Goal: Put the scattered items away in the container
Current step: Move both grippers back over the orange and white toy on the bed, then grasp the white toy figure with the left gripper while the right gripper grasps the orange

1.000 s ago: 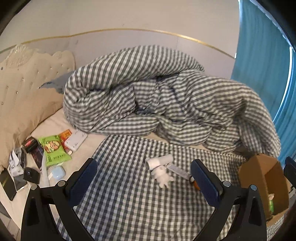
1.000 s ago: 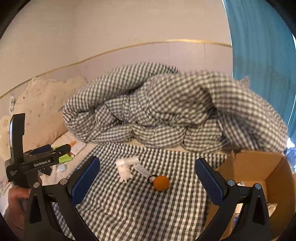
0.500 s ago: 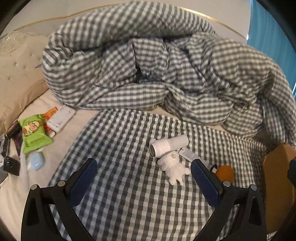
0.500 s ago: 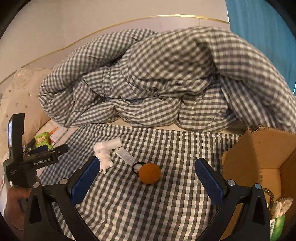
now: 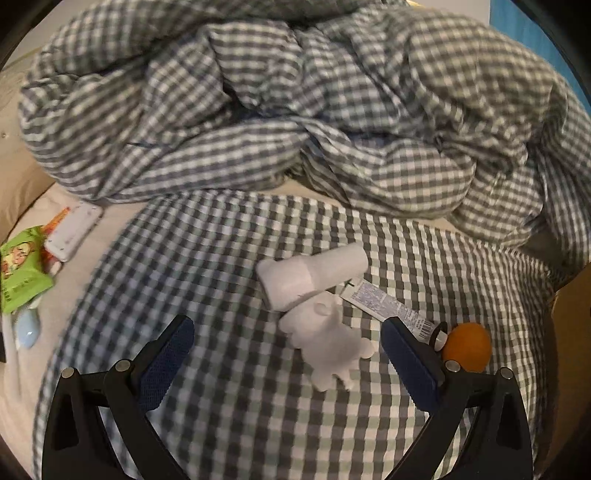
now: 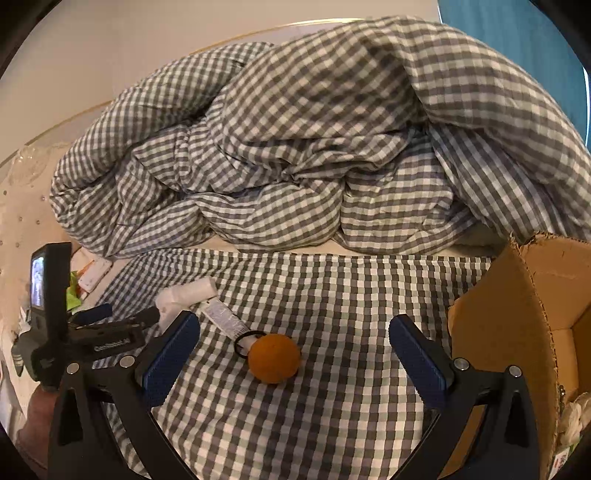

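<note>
A white toy figure (image 5: pixel 325 339) lies on the checked sheet against a white roll (image 5: pixel 314 273). A small tube (image 5: pixel 384 302), a black hair ring (image 6: pixel 245 341) and an orange ball (image 5: pixel 467 345) lie just right of them. My left gripper (image 5: pixel 288 360) is open, low over the sheet, with the figure between its fingers. My right gripper (image 6: pixel 295 356) is open with the orange ball (image 6: pixel 273 358) between its fingers. The left gripper also shows in the right wrist view (image 6: pixel 110 317). The cardboard box (image 6: pixel 517 321) stands at the right.
A bunched checked duvet (image 6: pixel 314 147) fills the back of the bed. A green packet (image 5: pixel 20 269), a white flat case (image 5: pixel 74 232) and a pale blue item (image 5: pixel 27 328) lie at the left near the cream headboard (image 6: pixel 22 206). Blue curtain (image 6: pixel 524 33) hangs at right.
Both grippers have moved forward and down towards the sheet. The white figure now sits between the left fingers and the orange ball between the right fingers. Both stay open.
</note>
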Motion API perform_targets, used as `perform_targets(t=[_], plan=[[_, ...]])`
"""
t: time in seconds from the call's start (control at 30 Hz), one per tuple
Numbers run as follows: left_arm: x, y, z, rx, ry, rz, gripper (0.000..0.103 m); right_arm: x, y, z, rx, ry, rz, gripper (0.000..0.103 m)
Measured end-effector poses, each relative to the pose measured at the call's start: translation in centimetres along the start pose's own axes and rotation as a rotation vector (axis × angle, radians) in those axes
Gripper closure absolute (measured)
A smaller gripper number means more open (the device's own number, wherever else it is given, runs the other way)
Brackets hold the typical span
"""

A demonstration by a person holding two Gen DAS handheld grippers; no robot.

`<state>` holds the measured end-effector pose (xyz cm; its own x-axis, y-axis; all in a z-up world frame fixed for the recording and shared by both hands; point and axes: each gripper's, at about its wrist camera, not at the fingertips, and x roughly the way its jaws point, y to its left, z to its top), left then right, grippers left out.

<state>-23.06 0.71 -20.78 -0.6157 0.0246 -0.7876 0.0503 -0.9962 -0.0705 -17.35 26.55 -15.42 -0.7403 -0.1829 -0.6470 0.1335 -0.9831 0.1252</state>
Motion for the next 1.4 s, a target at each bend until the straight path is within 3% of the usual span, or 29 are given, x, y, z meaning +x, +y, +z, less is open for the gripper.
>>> perform_targets(t=[0.3,0.37,0.47,0.5,0.63,1.2,1.23,1.3,1.33,1.4], plan=[[3.5,-1.8,0.0,0.046,0.046,0.027,0.0,2.9,-1.2,-0.3,-0.006,0.046,-0.011,0.0],[4.4,-1.7,-0.3,0.04,0.07,0.029,0.006,3.8,-1.2,-0.6,-0.016,0.066,-0.007,0.0],[5.7,-1.3,-0.9,0.03,0.104,0.01,0.033,4.9,-0.9,-1.0,-0.043,0.089,0.002,0.0],[6.2,-1.1,-1.1,0.02,0.122,-0.01,0.048,5.3,-0.7,-1.1,-0.052,0.096,0.007,0.0],[6.2,-1.0,-1.3,0.025,0.122,-0.024,0.059,6.9,0.3,-1.7,-0.092,0.13,0.024,0.0],[0.1,1.4,-0.3,0.03,0.013,-0.011,0.059,13.4,3.1,-4.8,-0.182,0.277,0.041,0.001],[-0.3,1.6,-0.1,0.026,0.009,-0.011,0.059,13.7,3.1,-4.9,-0.179,0.288,0.04,0.005],[-0.8,1.8,0.0,0.02,0.002,-0.01,0.059,14.0,3.1,-5.2,-0.172,0.307,0.031,0.026],[-1.1,2.0,0.1,0.018,-0.002,-0.009,0.059,14.0,3.0,-5.2,-0.166,0.31,0.023,0.046],[-1.7,2.3,0.1,0.014,-0.01,-0.01,0.059,13.9,2.7,-5.1,-0.14,0.315,0.037,0.046]])
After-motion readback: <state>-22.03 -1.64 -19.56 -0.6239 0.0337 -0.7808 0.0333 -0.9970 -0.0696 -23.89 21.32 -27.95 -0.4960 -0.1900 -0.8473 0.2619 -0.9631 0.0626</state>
